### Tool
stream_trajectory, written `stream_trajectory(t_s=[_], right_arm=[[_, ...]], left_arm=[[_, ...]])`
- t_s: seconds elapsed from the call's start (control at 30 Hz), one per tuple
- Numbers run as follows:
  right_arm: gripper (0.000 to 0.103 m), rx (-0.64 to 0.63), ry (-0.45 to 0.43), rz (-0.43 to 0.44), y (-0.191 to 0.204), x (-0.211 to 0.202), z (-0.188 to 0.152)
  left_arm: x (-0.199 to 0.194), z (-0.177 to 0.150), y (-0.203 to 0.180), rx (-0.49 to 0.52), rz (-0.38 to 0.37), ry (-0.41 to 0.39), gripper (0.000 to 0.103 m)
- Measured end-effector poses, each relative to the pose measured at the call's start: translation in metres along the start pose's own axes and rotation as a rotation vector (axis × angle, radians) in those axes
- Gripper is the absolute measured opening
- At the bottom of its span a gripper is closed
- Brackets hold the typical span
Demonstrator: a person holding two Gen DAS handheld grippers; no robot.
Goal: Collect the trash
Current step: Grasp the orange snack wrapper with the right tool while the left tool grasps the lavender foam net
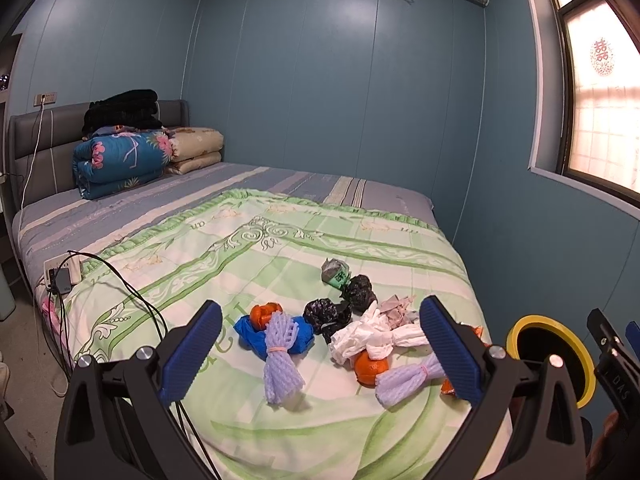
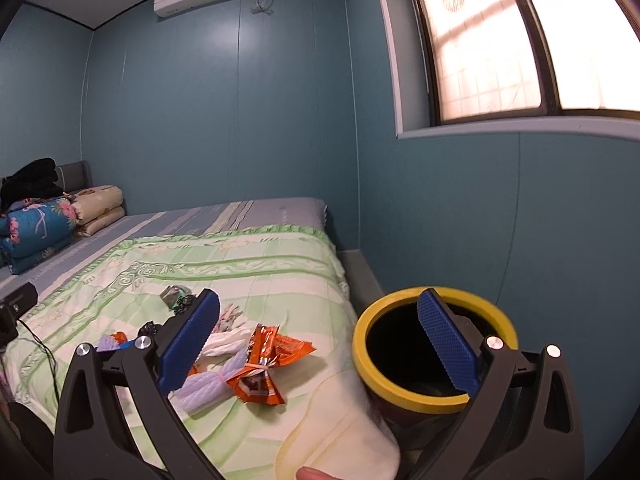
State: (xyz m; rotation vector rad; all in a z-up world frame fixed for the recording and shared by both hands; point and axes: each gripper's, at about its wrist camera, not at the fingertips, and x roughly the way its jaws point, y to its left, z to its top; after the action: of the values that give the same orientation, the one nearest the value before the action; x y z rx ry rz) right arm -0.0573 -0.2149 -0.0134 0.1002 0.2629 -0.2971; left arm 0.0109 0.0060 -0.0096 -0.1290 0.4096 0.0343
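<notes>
Both your left hand-held gripper [image 1: 320, 354] and right hand-held gripper [image 2: 320, 344] are wide and empty, so grab the orange wrapper [image 2: 264, 364] near the bed's [image 2: 280, 264] edge for the bin [image 2: 434, 402].

Dim bluish room, overexposed glowing window [image 2: 492, 40] at right, strong fisheye bending at edges, sharp focus

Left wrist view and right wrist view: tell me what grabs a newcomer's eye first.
The scattered trash catches first: an orange wrapper near the bed's foot corner, with lavender foam netting, black bags and white tissue spread on the green quilt. Next, the yellow-rimmed bin beside the bed. Both the left gripper and right gripper are open, holding nothing.
</notes>
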Motion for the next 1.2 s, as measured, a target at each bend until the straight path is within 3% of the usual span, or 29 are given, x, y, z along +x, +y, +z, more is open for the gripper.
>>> stream_trajectory(t_s=[0.2,0.33,0.57,0.83,1.2], right_arm=[[0.095,0.042,0.084,0.086,-0.008,0.025,-0.001],[0.095,-0.003,0.118,0.136,-0.006,0.043,-0.005],[0.095,-0.032,0.260,0.272,-0.007,0.084,-0.021],[0.095,-0.027,0.377,0.346,-0.001,0.123,-0.041],[0.095,-0.101,0.470,0.380,0.027,0.157,-0.051]], left_arm=[[0.022,0.000,0.011,0.008,-0.047,0.043,0.096],[0.044,-0.001,0.019,0.015,-0.074,0.112,0.096],[0.080,-0.026,0.039,0.094,-0.042,0.220,0.096],[0.127,-0.051,0.082,-0.002,-0.044,0.401,0.096],[0.167,-0.051,0.061,0.099,-0.063,0.432,0.096]])
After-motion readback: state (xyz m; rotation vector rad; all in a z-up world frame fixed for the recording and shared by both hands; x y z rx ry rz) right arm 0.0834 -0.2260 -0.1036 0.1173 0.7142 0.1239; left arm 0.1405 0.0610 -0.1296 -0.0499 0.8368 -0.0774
